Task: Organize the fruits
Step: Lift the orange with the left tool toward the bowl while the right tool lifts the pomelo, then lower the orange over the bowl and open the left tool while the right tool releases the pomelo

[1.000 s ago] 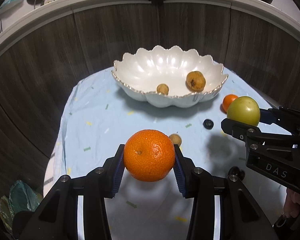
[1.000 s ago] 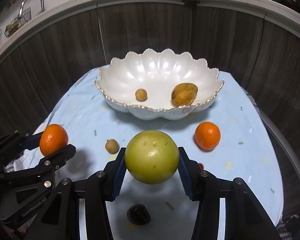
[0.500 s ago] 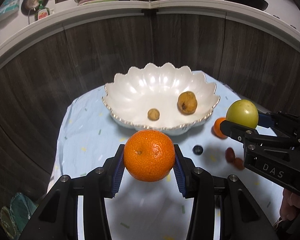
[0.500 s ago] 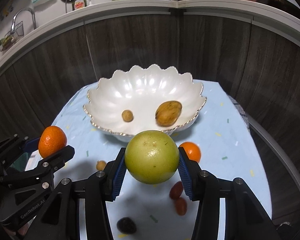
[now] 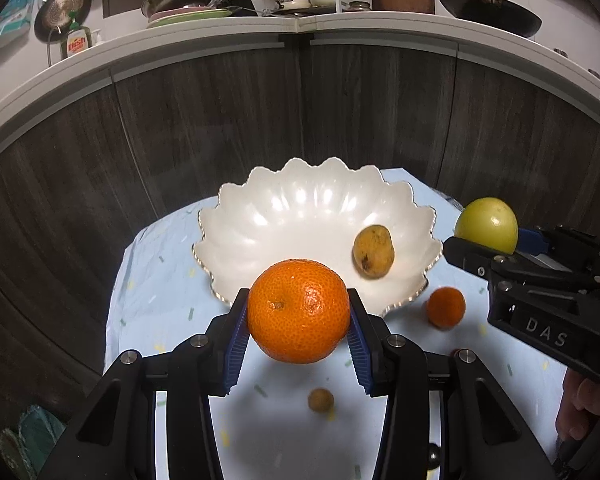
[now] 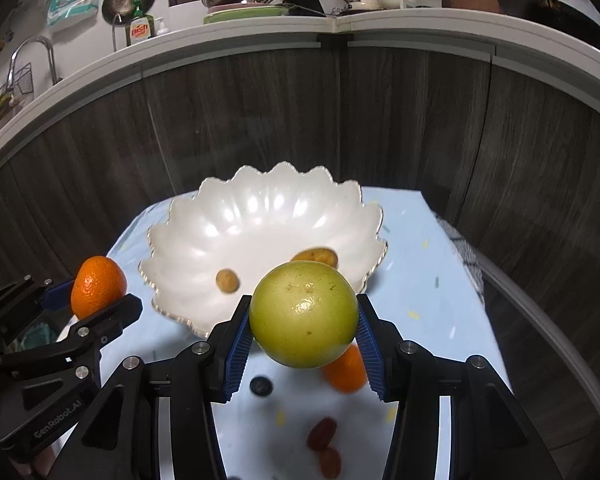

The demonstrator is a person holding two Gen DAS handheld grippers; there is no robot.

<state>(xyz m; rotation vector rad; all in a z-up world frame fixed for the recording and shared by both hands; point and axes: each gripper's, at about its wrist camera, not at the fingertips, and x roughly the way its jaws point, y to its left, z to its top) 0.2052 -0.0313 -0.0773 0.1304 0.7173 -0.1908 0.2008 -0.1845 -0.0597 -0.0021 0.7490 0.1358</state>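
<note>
While both fruits hung above the pale blue speckled tablecloth (image 5: 152,296), my left gripper (image 5: 298,344) was clenched on a large round orange mandarin (image 5: 298,310), its blue ribbed pads pressing the fruit's widest part on either side. My right gripper (image 6: 303,336) was likewise clamped across the middle of a smooth yellow-green citrus fruit (image 6: 303,314). Each fruit was held in front of the scalloped white porcelain bowl with a gilt rim (image 5: 284,216), near its front edge and not yet over it. Inside the bowl lay a brown-spotted yellow oval fruit (image 5: 373,252) and, seen from the right wrist, a small round tan fruit (image 6: 227,280). A smaller orange mandarin (image 5: 445,307), a small tan round fruit (image 5: 320,400), a dark blue berry (image 6: 260,385) and two reddish dates (image 6: 323,440) remained on the cloth.

I judged the mandarin light and soft-skinned, likely to bruise under a hard squeeze; the green fruit looked heavier, firmer and waxy, so apt to slip unless held at its equator. The bowl seemed fragile, calling for a low, gentle release.

Legible writing: "DAS" on the right gripper, "GenRobot.AI" on the left, and "dish" on a green soap bottle (image 6: 141,28) on the counter.
</note>
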